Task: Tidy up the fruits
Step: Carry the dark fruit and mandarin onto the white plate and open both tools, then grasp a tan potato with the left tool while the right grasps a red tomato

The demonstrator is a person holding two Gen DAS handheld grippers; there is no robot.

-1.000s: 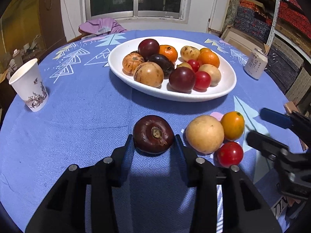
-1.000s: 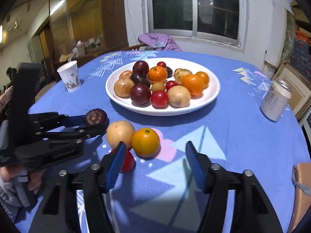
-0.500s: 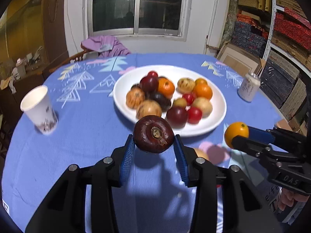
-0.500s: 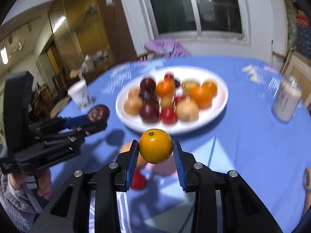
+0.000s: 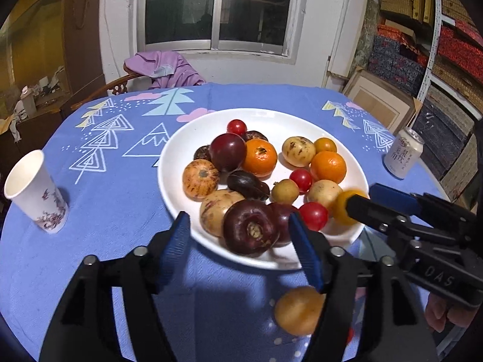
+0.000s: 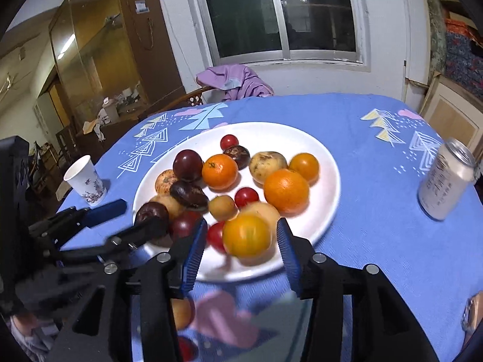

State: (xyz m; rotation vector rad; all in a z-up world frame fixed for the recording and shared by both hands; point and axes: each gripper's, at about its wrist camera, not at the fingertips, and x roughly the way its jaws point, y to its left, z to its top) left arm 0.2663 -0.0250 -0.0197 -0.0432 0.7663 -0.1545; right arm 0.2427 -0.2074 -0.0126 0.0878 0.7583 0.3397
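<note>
While both grippers sit over the near rim of the white plate [image 5: 181,157], 2 fruits are being released at once. The left gripper [image 5: 238,238] has just been opening: its blue pads stand clear of the dark purple fruit [image 5: 250,230], which lies between them at the plate's lower edge, against the pile. The right gripper [image 6: 240,241] has also just been opening; the yellow-orange fruit [image 6: 246,235] sits between its pads with a gap on each side, low centre in the right wrist view, over the plate's near edge. Whether that fruit already rests on the plate cannot be told; it is motion-blurred.

Progress, as judged: most fruit is on the plate, and these 2 are arriving. At least 2 remain on the blue tablecloth [image 5: 105,211]: a tan round fruit [image 5: 297,310], lower centre-right in the left wrist view, and a red fruit [image 6: 185,348] at the bottom of the right wrist view.

The red fruit is largely hidden behind the gripper bodies. Any cloth beneath both tools is out of sight.
</note>
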